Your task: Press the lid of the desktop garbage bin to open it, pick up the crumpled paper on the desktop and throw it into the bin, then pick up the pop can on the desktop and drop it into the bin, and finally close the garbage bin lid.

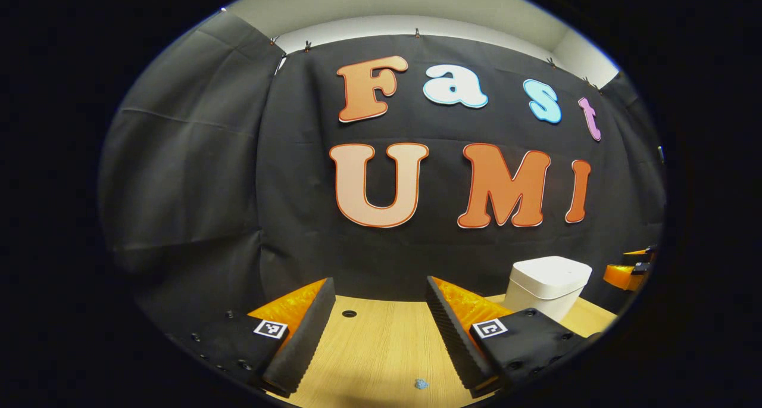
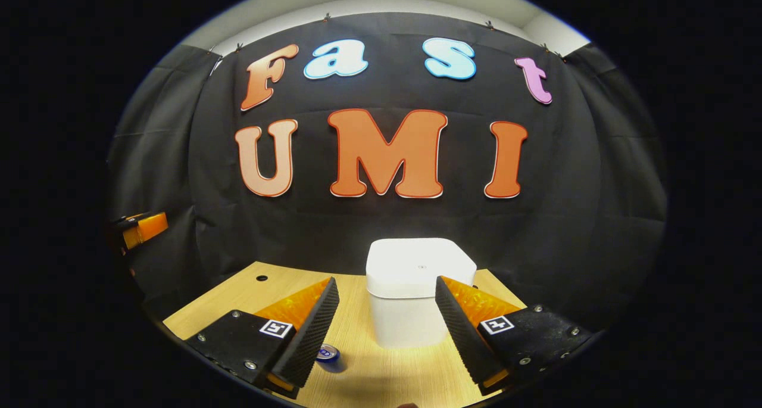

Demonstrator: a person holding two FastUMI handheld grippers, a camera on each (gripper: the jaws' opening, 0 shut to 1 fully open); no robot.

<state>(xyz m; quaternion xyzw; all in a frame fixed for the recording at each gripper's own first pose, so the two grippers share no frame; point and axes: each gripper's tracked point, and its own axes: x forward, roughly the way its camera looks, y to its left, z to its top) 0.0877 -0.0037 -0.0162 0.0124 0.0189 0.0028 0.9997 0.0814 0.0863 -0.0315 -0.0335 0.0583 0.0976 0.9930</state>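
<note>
Wooden bench [image 2: 411, 366] before black cloth wall [image 2: 387, 223]; lidded white bin [image 2: 417, 289] at centre; left tongs [image 1: 378, 330] and right tongs [image 2: 384, 330] spread, empty.

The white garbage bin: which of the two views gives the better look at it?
The right gripper view. There the garbage bin stands centred on the table, straight ahead between that gripper's open fingers, with its shut lid and front wall visible. In the left gripper view the garbage bin sits smaller, off toward the right edge.

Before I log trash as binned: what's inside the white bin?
Cannot tell: the bin stands on the table with its lid shut, covering the inside. The pop can stands outside it, by the right gripper.
</note>
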